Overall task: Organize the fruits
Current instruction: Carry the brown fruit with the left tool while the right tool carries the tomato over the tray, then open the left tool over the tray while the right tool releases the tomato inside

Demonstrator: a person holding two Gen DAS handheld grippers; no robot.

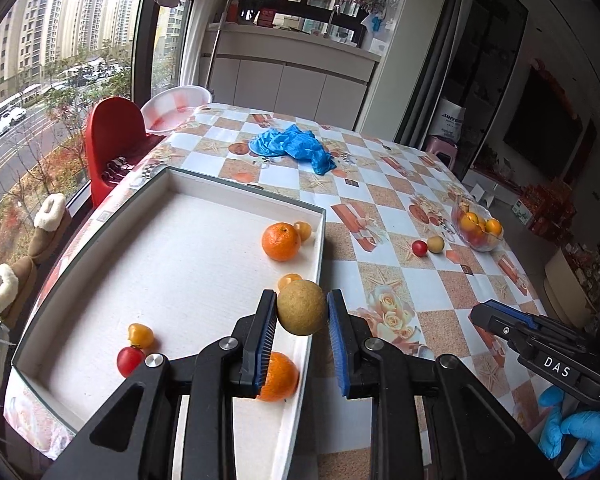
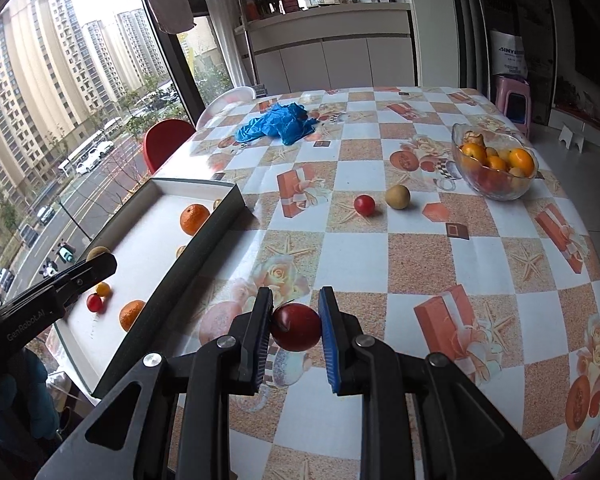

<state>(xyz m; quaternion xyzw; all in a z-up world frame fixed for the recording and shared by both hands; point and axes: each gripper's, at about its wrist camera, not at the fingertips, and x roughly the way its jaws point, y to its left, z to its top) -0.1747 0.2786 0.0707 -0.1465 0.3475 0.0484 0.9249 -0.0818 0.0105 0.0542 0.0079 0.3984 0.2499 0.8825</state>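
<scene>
My left gripper (image 1: 302, 306) is shut on a brown-green round fruit (image 1: 302, 307) and holds it above the right rim of the white tray (image 1: 100, 280). The tray holds two oranges (image 1: 281, 241), a red tomato (image 1: 130, 361) and small yellow fruits (image 1: 141, 335). My right gripper (image 2: 295, 326) is shut on a dark red fruit (image 2: 296, 327) above the tablecloth, right of the tray (image 2: 204, 236). A red tomato (image 2: 364, 205) and a tan fruit (image 2: 397, 197) lie on the table near the glass bowl (image 2: 496, 190) of fruit.
A blue crumpled glove pile (image 1: 292, 146) lies at the far side of the table. A red chair (image 1: 112, 140) and a white basin (image 1: 176, 106) stand at the far left by the window. The table's right edge drops to the floor.
</scene>
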